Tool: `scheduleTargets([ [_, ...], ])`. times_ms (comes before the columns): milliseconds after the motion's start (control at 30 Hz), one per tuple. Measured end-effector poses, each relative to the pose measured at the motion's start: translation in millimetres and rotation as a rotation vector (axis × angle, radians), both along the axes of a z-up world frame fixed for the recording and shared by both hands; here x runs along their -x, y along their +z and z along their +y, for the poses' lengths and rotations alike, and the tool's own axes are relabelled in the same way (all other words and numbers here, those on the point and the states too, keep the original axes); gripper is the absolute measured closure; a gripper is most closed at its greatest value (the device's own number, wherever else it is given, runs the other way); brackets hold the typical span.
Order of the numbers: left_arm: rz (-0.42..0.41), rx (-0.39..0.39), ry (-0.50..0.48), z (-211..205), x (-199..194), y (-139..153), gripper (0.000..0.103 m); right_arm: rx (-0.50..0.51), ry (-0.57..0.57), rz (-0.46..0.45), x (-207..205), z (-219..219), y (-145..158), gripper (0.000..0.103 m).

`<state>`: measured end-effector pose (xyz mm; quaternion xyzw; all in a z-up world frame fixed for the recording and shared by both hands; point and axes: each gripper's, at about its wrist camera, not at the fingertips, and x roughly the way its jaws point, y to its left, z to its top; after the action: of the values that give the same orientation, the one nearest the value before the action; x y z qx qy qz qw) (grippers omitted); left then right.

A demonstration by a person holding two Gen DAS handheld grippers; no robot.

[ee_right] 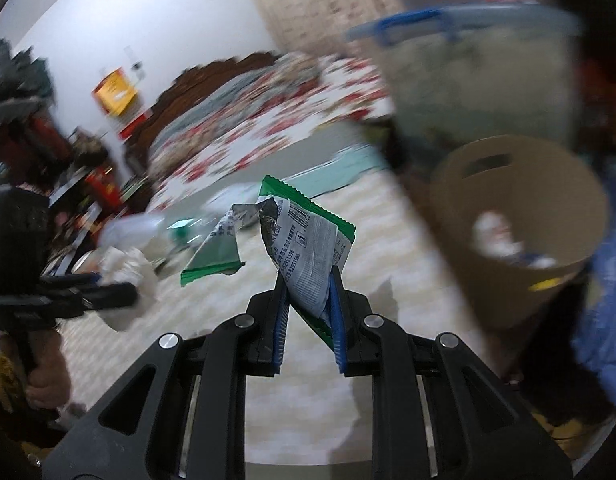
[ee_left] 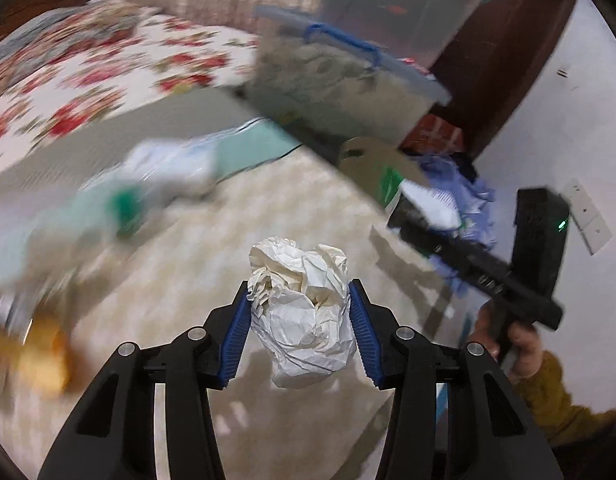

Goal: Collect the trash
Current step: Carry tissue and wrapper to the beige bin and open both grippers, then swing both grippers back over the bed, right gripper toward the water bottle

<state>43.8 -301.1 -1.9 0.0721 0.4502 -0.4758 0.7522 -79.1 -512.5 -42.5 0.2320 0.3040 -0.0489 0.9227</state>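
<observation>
My left gripper (ee_left: 300,300) is shut on a crumpled white paper ball (ee_left: 304,312) and holds it above the pale patterned floor. My right gripper (ee_right: 308,276) is shut on a torn green and silver snack wrapper (ee_right: 304,240), also held in the air. A tan round trash bin (ee_right: 520,228) with some trash inside stands to the right of the right gripper; it shows partly in the left wrist view (ee_left: 372,160). The right gripper with the wrapper shows in the left wrist view (ee_left: 424,200), near the bin. The left gripper with the paper ball shows in the right wrist view (ee_right: 120,284).
A plastic bottle with a green label (ee_left: 148,184) lies on the floor at the left. A lidded plastic storage box (ee_left: 340,76) stands behind the bin. A bed with a floral cover (ee_left: 88,72) is at the back left. Blue cloth (ee_right: 604,300) lies beside the bin.
</observation>
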Motion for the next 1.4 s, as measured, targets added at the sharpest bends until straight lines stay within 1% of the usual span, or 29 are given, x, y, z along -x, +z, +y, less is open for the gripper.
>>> scheduleTargets([
  [67, -0.022, 0.002, -0.056, -48.2, -2.2, 12.9, 0.057, 0.020, -0.063, 0.003, 7.4, -31.0, 2.5, 0.082],
  [100, -0.034, -0.002, -0.086, -77.2, -2.6, 18.7, 0.057, 0.025, -0.111, 0.010, 11.6, -54.6, 2.8, 0.082],
  [133, -0.034, -0.004, -0.106, -95.9, -3.8, 21.6, 0.057, 0.021, -0.135, 0.016, 13.2, -68.1, 2.6, 0.082],
  [200, -0.021, -0.011, -0.152, -149.6, -4.6, 25.7, 0.057, 0.021, -0.197, 0.033, 16.4, -101.7, 0.8, 0.081],
  [233, -0.022, -0.017, -0.163, -165.5, -3.3, 25.9, 0.056, 0.023, -0.218, 0.042, 16.1, -112.4, 0.1, 0.079],
  [267, -0.028, -0.028, -0.182, -189.6, -1.7, 24.8, 0.055, 0.015, -0.241, 0.053, 15.0, -126.8, -3.1, 0.079],
  [300, -0.034, -0.038, -0.193, -205.7, -0.7, 22.8, 0.050, 0.002, -0.244, 0.062, 13.3, -136.2, -5.5, 0.073],
  [333, -0.036, -0.057, -0.199, -225.7, 0.1, 18.7, 0.041, -0.024, -0.247, 0.081, 10.9, -149.6, -11.8, 0.049],
  [367, -0.037, -0.081, -0.195, -243.7, 0.2, 13.2, 0.037, -0.035, -0.259, 0.093, 9.7, -157.9, -15.8, 0.034],
  [400, -0.039, -0.099, -0.186, -257.1, -0.4, 7.9, 0.036, -0.032, -0.290, 0.095, 10.6, -165.8, -19.8, 0.019],
  [467, -0.031, -0.119, -0.171, -268.1, -2.7, 0.0, 0.036, -0.027, -0.300, 0.091, 10.5, -168.0, -20.7, 0.019],
  [533, -0.011, -0.114, -0.158, -266.1, -5.9, -3.2, 0.036, -0.025, -0.322, 0.054, 17.7, -169.3, -15.8, 0.021],
  [600, -0.031, -0.112, -0.154, -252.4, -3.7, -2.7, 0.036, -0.029, -0.344, 0.013, 24.5, -166.1, -12.5, 0.022],
  [633, -0.040, -0.114, -0.153, -246.7, -3.3, -1.7, 0.036, -0.045, -0.350, -0.005, 28.4, -165.1, -11.0, 0.024],
  [700, -0.048, -0.111, -0.152, -223.3, -1.4, -0.7, 0.036, -0.088, -0.340, -0.035, 30.1, -160.7, -8.2, 0.028],
  [767, -0.048, -0.105, -0.152, -189.2, 3.3, -2.5, 0.036, -0.110, -0.315, -0.050, 26.9, -157.0, -6.7, 0.031],
  [800, -0.051, -0.105, -0.152, -174.6, 6.4, -3.2, 0.036, -0.118, -0.280, -0.057, 21.2, -148.9, -3.2, 0.033],
  [867, -0.070, -0.112, -0.150, -132.3, 15.3, -7.0, 0.036, -0.123, -0.234, -0.061, 12.5, -137.0, 0.9, 0.034],
  [900, -0.077, -0.116, -0.147, -115.1, 18.7, -8.4, 0.036, -0.136, -0.185, -0.065, 1.4, -125.8, 4.9, 0.035],
  [967, -0.102, -0.137, -0.119, -68.1, 24.2, -14.8, 0.036, -0.154, -0.123, -0.065, -14.3, -108.1, 9.0, 0.035],
  [1000, -0.108, -0.145, -0.103, -50.6, 26.4, -17.7, 0.036, -0.160, -0.062, -0.060, -31.3, -92.0, 12.4, 0.035],
  [1033, -0.108, -0.154, -0.077, -27.0, 25.9, -21.7, 0.036, -0.160, -0.027, -0.054, -42.0, -82.2, 14.0, 0.035],
  [1100, -0.089, -0.162, -0.021, 14.0, 23.5, -28.7, 0.036, -0.145, 0.066, -0.030, -72.5, -53.5, 18.7, 0.035],
  [1200, -0.040, -0.144, 0.084, 78.2, 18.4, -37.2, 0.036, -0.087, 0.265, 0.004, -136.5, 9.7, 31.2, 0.035],
  [1267, -0.019, -0.123, 0.139, 108.7, 16.1, -39.8, 0.036, -0.091, 0.375, 0.027, -175.1, 48.0, 35.3, 0.035],
  [1300, -0.014, -0.114, 0.158, 121.0, 15.9, -40.2, 0.036, -0.100, 0.411, 0.038, -189.2, 60.1, 36.0, 0.035],
  [1333, -0.015, -0.106, 0.183, 136.0, 15.7, -40.9, 0.036, -0.117, 0.465, 0.058, -210.7, 81.0, 36.8, 0.035],
  [1400, -0.026, -0.101, 0.224, 158.4, 14.1, -41.5, 0.036, -0.118, 0.534, 0.103, -249.0, 116.0, 35.6, 0.035],
])
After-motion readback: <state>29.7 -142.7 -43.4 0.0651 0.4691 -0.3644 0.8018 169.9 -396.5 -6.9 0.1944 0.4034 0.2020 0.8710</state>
